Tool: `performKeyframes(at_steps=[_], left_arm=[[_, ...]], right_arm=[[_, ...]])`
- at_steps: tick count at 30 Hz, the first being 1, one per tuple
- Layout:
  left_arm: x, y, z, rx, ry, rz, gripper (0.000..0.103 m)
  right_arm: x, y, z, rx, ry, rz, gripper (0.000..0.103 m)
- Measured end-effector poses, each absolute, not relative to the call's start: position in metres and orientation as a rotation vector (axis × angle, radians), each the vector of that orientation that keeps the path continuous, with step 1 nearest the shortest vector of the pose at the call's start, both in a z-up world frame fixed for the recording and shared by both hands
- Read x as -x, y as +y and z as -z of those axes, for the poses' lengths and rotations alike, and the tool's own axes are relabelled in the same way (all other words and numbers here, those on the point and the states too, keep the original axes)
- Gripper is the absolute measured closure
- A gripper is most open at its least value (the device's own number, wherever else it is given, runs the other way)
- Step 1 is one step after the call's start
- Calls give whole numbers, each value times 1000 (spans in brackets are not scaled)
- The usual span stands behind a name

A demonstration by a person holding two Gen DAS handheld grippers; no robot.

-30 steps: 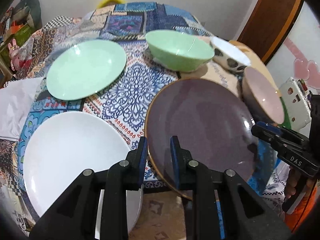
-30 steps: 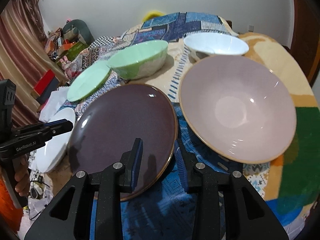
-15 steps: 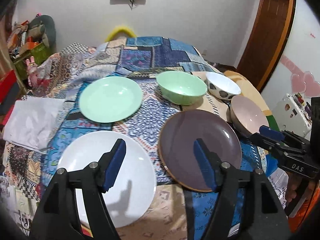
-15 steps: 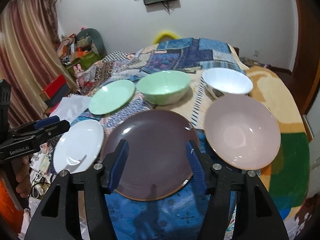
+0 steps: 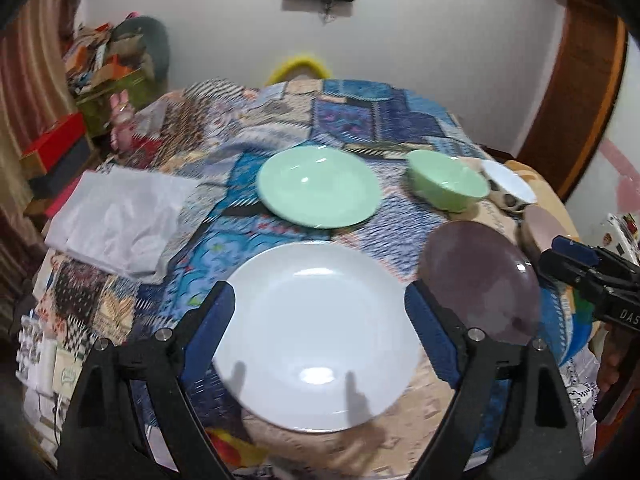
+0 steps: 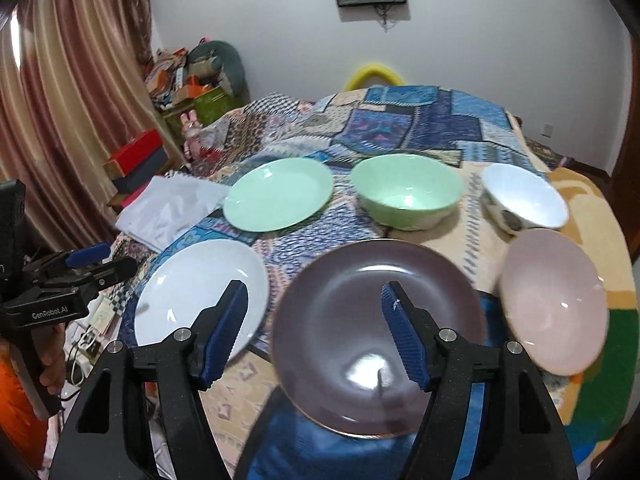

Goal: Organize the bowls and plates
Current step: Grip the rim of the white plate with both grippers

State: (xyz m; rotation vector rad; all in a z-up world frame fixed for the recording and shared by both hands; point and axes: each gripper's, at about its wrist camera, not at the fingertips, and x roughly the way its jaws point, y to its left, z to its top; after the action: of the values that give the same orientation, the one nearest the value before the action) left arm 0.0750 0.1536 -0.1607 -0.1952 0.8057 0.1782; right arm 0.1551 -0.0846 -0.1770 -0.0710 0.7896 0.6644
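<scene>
On the bed's (image 6: 400, 120) near edge, three plates (image 5: 316, 364) and three bowls (image 6: 406, 198) lie unstacked; both grippers (image 5: 320, 328) (image 6: 314, 332) hover empty, jaws spreading, sorting seemingly all still ahead.

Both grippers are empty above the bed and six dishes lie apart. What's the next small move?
Probably lower the left gripper toward the near rim of the white plate, which lies flat straight ahead between its opening fingers, nothing held. The right gripper, fingers also opening and empty, hangs over the purple plate.
</scene>
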Motion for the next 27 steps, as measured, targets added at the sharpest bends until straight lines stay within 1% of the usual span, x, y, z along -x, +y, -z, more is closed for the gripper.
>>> performKeyframes(at_steps=[11, 14, 16, 18, 22, 24, 27], left_arm=[[-61, 213, 210, 328, 925, -231, 16], [-59, 222, 222, 346, 944, -244, 17], [-59, 226, 228, 364, 960, -243, 22], [-60, 230, 235, 381, 977, -236, 35], [-60, 235, 243, 403, 993, -226, 48], [-59, 235, 248, 413, 1006, -216, 56], [-59, 236, 255, 429, 1026, -202, 63]], right_arm=[[-164, -17, 214, 157, 886, -749, 37], [-169, -3, 223, 178, 911, -768, 44], [-173, 5, 228, 192, 927, -781, 55], [-177, 10, 232, 198, 944, -788, 59], [-188, 18, 242, 209, 986, -791, 67], [-191, 20, 246, 214, 1009, -795, 70], [-194, 24, 251, 227, 1036, -800, 74]])
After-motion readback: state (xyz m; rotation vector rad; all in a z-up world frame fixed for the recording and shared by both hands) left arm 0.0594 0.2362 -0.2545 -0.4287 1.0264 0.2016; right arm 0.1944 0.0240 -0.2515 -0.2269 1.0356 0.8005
